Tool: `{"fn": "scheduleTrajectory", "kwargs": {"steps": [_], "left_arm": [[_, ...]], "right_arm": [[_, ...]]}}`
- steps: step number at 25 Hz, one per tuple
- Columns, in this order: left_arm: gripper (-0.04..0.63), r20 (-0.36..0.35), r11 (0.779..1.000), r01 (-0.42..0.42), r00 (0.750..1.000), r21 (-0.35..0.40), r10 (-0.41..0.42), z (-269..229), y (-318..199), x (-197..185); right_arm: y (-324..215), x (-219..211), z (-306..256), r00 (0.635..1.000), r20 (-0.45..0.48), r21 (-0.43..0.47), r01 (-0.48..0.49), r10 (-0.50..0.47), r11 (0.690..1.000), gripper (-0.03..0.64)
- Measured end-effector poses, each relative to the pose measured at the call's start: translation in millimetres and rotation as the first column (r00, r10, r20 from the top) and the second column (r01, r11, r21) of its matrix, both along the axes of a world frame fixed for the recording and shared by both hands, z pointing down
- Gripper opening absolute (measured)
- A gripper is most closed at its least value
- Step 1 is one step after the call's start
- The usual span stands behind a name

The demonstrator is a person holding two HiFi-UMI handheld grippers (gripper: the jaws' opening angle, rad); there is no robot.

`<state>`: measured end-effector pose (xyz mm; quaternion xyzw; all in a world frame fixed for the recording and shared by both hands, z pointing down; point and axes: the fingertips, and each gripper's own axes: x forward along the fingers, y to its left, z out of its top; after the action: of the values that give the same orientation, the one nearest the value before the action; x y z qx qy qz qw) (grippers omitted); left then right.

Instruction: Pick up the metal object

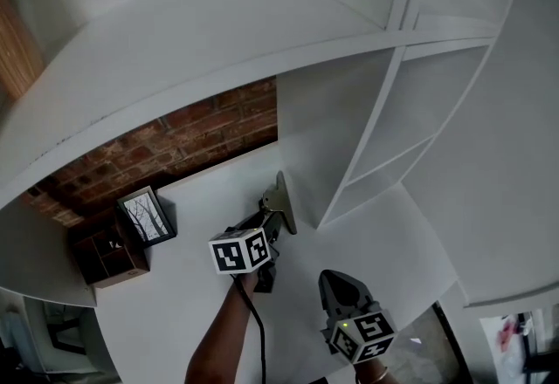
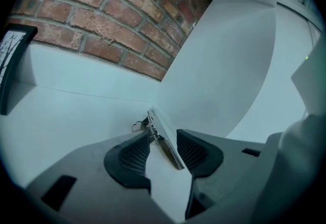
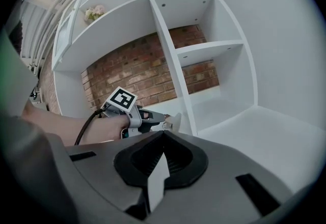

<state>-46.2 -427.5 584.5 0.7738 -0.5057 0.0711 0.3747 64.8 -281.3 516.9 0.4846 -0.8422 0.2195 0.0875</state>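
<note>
White shelving (image 1: 393,68) with thin upright dividers fills the far and right side. A smooth white desk (image 1: 192,312) runs below it, and a rough red brick wall (image 1: 175,147) shows at the far left.

A bare forearm (image 1: 223,334) reaches from near toward far, with a black cable (image 1: 259,339) running along it. It carries the left gripper (image 2: 161,139), whose cube (image 1: 240,251) bears black-and-white square markers. Its ribbed dark pads (image 2: 133,152) are clamped on the plate (image 1: 281,202), a thin, flat, shiny metal piece standing on edge just beside a divider.

The right gripper (image 1: 342,280) sits nearer and to the right, jaws together and empty.

At far left a black frame (image 1: 146,216) stands beside a brown wooden box (image 1: 109,256).
</note>
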Motion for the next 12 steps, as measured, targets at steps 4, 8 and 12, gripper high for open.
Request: {"fn": "scheduleTrajectory", "kwargs": {"steps": [4,8,12], "left_arm": [[0.149,-0.008,0.999,0.024,1.0,-0.024,-0.024,7,-19,3],[0.149,-0.03,0.998,0.036,0.999,-0.054,-0.038,13,-34,4],[0.141,-0.021,0.995,0.046,0.999,-0.084,-0.048,17,-43,4]], "right_arm": [[-8,4,10,1.0,0.005,-0.023,0.005,-0.005,1.0,0.005],[-16,6,16,1.0,0.007,-0.032,0.011,-0.01,0.999,0.005],[-24,8,19,1.0,0.009,-0.037,0.012,-0.012,0.999,0.005]]}}
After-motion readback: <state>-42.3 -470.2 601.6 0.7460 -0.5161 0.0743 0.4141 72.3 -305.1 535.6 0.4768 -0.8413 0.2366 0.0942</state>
